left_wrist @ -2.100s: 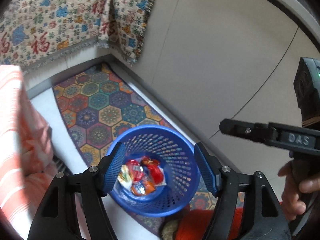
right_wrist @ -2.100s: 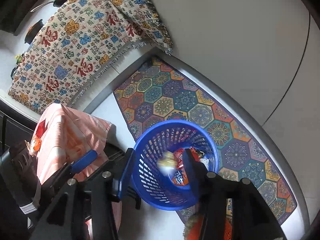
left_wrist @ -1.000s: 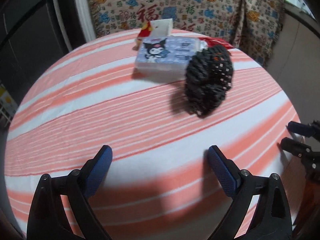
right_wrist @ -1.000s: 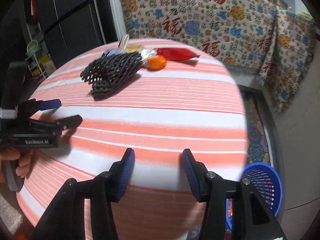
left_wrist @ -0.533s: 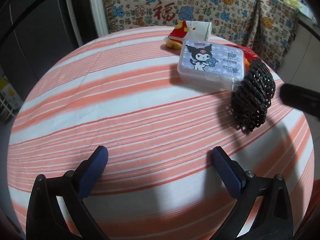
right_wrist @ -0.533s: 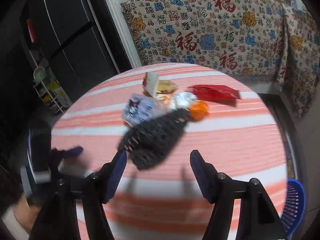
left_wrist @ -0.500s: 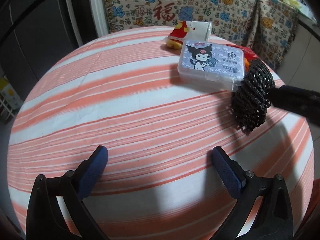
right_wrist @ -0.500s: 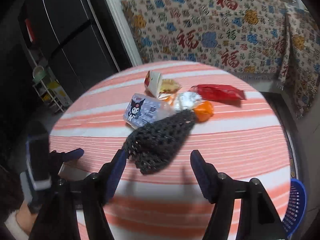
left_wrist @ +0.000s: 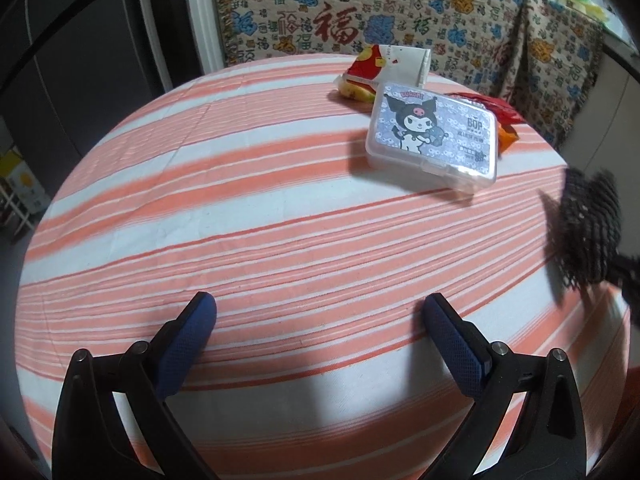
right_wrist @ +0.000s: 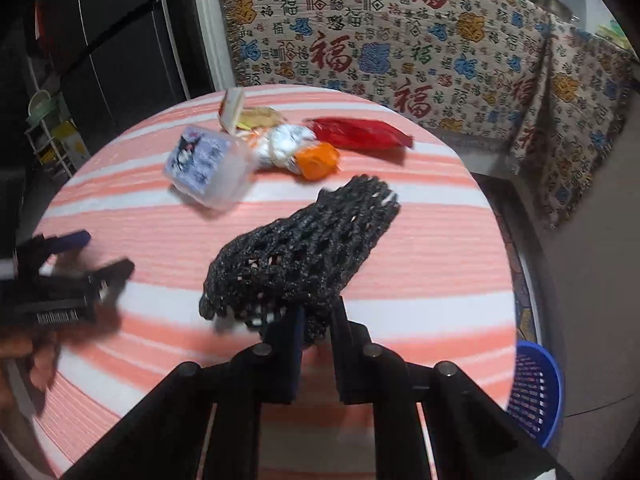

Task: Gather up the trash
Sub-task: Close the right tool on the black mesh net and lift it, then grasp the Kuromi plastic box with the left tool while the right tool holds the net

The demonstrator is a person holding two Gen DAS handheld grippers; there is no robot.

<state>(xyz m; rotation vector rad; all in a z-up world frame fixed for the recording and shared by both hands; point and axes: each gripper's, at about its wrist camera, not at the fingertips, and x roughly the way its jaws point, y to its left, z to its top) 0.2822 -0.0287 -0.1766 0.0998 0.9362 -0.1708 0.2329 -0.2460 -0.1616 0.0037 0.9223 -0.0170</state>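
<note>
left gripper point(left_wrist: 320, 316): jaws wide apart with nothing between them, hovering over the near part of the striped cloth; in the right wrist view it shows blurred at the left edge, held by a hand point(right_wrist: 24, 356).
table point(left_wrist: 248, 208): round, covered in an orange-and-white striped cloth.
clear box point(left_wrist: 434, 136): lidded plastic box with a cartoon sticker, lying flat on the far part of the table, well apart from both grippers.
wrapper pile: just behind and beside the box; a red-and-white carton point(left_wrist: 384, 65), a white crumpled wrapper point(right_wrist: 286, 146), an orange wrapper point(right_wrist: 318, 160) and a red packet point(right_wrist: 358, 134) lie close together on the cloth.
black mesh net point(right_wrist: 308, 248): foam netting sleeve, its near end pinched in the right gripper and its far end reaching out over the cloth toward the pile; whether it still rests on the cloth i cannot tell.
right gripper point(right_wrist: 316, 320): jaws have just been closing and are now clamped together on the near end of the black mesh net.
blue basket point(right_wrist: 536, 396): perforated bin on the floor to the right of the table, well apart from the net.
patterned cloth point(right_wrist: 400, 40): draped furniture behind the table.
</note>
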